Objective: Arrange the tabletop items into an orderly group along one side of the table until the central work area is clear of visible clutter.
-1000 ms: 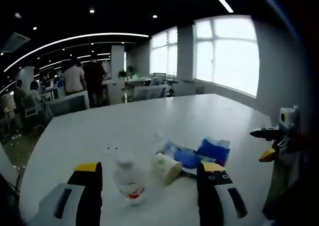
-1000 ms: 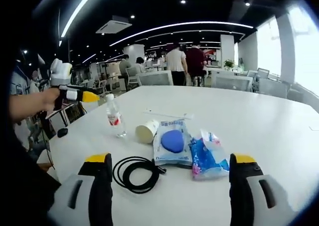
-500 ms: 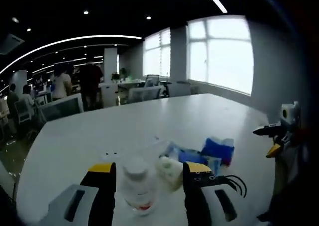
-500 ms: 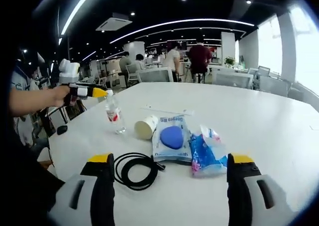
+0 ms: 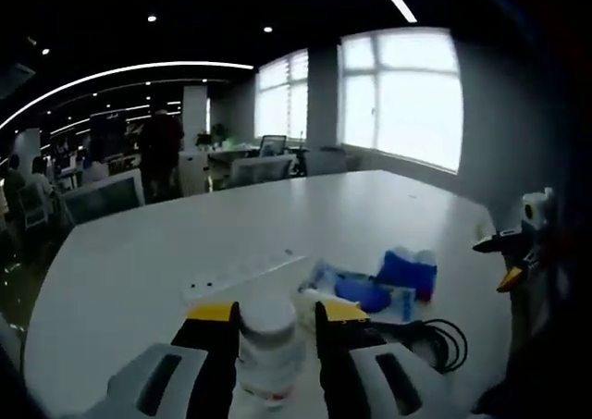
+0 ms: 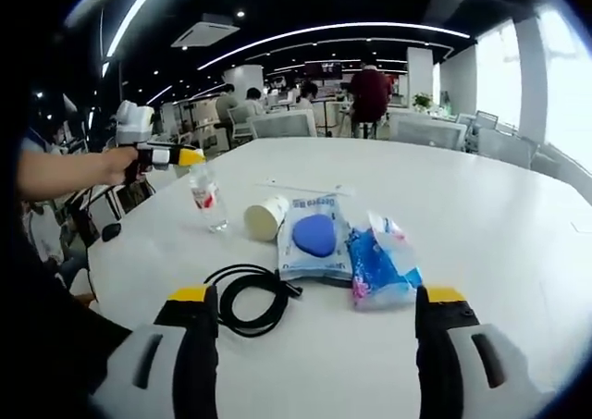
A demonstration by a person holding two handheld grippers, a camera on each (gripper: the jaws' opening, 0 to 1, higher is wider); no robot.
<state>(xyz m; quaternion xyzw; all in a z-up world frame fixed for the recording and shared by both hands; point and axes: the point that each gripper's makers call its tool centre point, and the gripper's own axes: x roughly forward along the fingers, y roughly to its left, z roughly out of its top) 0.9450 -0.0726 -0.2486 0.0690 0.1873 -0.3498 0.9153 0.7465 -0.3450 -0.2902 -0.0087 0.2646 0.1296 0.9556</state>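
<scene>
My left gripper [image 5: 271, 315] has its yellow-tipped jaws closed in against the cap end of the small clear water bottle [image 5: 268, 350], which stands upright near the table's [image 6: 518, 225] left edge. Just beside the bottle a paper cup [image 6: 263, 217] lies on its side. Next along sit a flat packet with a blue pad [image 6: 314, 239], then a blue printed tissue pack [image 6: 380, 269], touching it. A coiled black cable [image 6: 242, 298] lies nearer me. My right gripper [image 6: 310, 299] hangs wide apart over the near edge, holding nothing.
</scene>
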